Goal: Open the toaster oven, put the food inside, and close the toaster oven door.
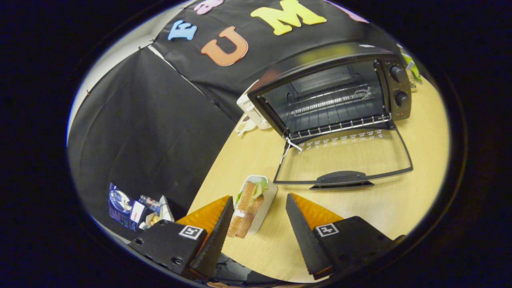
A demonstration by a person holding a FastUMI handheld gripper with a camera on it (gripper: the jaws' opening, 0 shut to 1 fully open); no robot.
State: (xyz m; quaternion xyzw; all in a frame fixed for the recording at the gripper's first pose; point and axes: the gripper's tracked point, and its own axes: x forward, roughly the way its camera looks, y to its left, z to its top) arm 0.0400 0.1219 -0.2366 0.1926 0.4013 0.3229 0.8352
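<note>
Fingers of the hand-held gripper (258,222) stand spread wide above the bench (400,200), pinching nothing. We see the sandwich (246,208) lying in its white tray (269,196) in the gap between the fingers, close against the left one (218,232) and well clear of the right. Beyond the tray, the toaster oven (332,96) stands with its glass door (348,156) folded flat onto the bench, handle (342,178) toward us, wire rack (340,124) exposed.

We judge the step in hand to be the pickup of the food. To do it well, we would shift the gripper leftward so the tray sits centred, lower until both fingers flank its long sides, then press evenly; the tray should stay level on its way over the door.

Counts: one gripper with two fingers, one sandwich, one tray, one oven, one door, two knobs (399,86), one rack. A white appliance (250,108) stands just beside the oven.
</note>
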